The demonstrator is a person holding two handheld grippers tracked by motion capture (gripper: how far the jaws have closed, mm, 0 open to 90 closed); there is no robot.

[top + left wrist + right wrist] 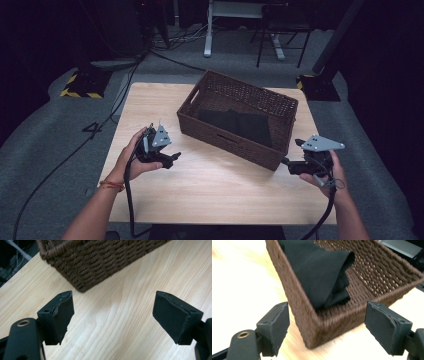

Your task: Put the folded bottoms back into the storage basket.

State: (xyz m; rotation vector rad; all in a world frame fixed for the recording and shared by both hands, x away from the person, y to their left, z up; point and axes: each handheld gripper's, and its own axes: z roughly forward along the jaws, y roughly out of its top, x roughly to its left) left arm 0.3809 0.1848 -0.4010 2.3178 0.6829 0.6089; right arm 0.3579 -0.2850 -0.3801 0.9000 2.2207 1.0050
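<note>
Both grippers, left (113, 315) and right (327, 327), hold jaws wide, empty.

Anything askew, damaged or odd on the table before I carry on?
One thing: the rubber pad on a finger of the left gripper has a ragged, chipped edge. The basket sits at an angle to the table, and the black cloth lies folded inside it. Both grippers are open and empty.

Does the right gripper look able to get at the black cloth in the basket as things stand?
Probably yes. The right gripper has open, empty jaws at a corner of the basket; the black cloth lies uncovered inside, reachable over the low rim.
</note>
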